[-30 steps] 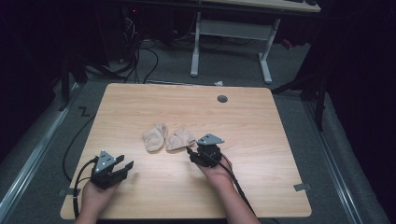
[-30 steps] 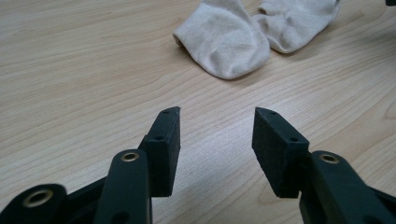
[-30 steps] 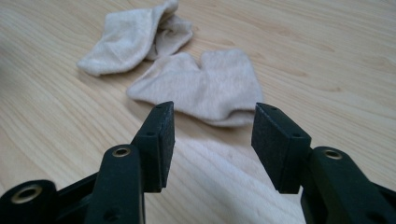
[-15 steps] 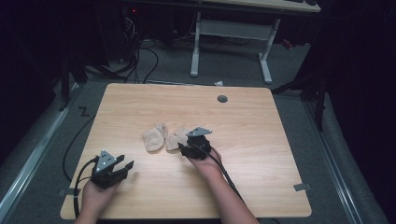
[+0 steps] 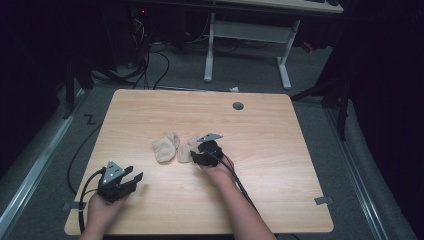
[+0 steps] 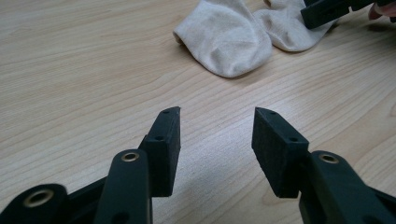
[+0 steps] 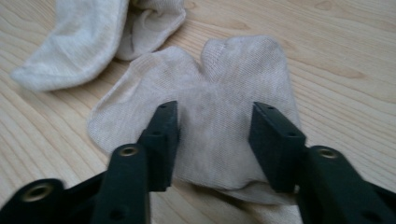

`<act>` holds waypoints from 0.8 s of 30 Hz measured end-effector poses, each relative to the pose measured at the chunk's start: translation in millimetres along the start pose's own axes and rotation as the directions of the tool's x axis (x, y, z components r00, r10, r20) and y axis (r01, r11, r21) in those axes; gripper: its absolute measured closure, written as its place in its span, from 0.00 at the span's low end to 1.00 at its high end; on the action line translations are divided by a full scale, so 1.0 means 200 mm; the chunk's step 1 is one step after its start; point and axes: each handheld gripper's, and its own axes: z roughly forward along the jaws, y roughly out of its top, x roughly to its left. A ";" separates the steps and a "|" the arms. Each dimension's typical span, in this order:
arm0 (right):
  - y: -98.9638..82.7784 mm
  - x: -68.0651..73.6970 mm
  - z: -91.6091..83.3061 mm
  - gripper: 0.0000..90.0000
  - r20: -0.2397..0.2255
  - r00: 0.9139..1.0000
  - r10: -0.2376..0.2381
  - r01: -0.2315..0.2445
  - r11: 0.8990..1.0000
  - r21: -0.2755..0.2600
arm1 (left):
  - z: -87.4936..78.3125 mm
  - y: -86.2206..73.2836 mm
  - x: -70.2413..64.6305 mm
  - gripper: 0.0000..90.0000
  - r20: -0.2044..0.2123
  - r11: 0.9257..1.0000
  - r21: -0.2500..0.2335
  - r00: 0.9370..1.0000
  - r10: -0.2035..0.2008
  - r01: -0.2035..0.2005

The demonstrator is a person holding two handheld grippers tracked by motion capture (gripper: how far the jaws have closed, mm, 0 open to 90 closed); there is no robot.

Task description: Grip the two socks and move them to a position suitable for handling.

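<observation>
- High view: two beige socks lie touching near the middle of the wooden desk [image 5: 280,130]. The right claw [image 5: 194,156] sits over the right sock [image 5: 186,150]; the left sock [image 5: 165,147] lies just beside it. The left claw [image 5: 134,179] rests near the desk's front left edge, well apart from both socks.
- Left gripper view: the left claw [image 6: 215,135] is released, jaws spread over bare wood with nothing between them. Both socks lie farther off, the nearer sock [image 6: 224,35] free of either claw.
- Right gripper view: the right claw [image 7: 214,135] has just been closing; its jaws stand apart over the right sock [image 7: 210,107], fabric between them, not yet pinched.
</observation>
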 end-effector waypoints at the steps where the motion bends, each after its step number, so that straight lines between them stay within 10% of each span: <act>1: 0.00 0.00 0.00 0.65 0.006 1.000 -0.005 0.005 1.000 -0.001 | 0.00 0.00 0.00 0.58 0.001 1.000 0.001 1.000 0.000 0.000; 8: 0.00 0.00 -0.01 0.86 0.046 0.998 -0.038 0.037 0.999 0.017 | 0.00 0.00 -0.01 0.58 0.004 1.000 0.003 1.000 0.008 -0.008; 24: 0.02 0.08 -0.19 0.89 0.014 0.994 -0.106 0.107 0.993 -0.048 | 0.01 0.00 -0.01 0.58 0.004 1.000 0.010 1.000 0.015 -0.015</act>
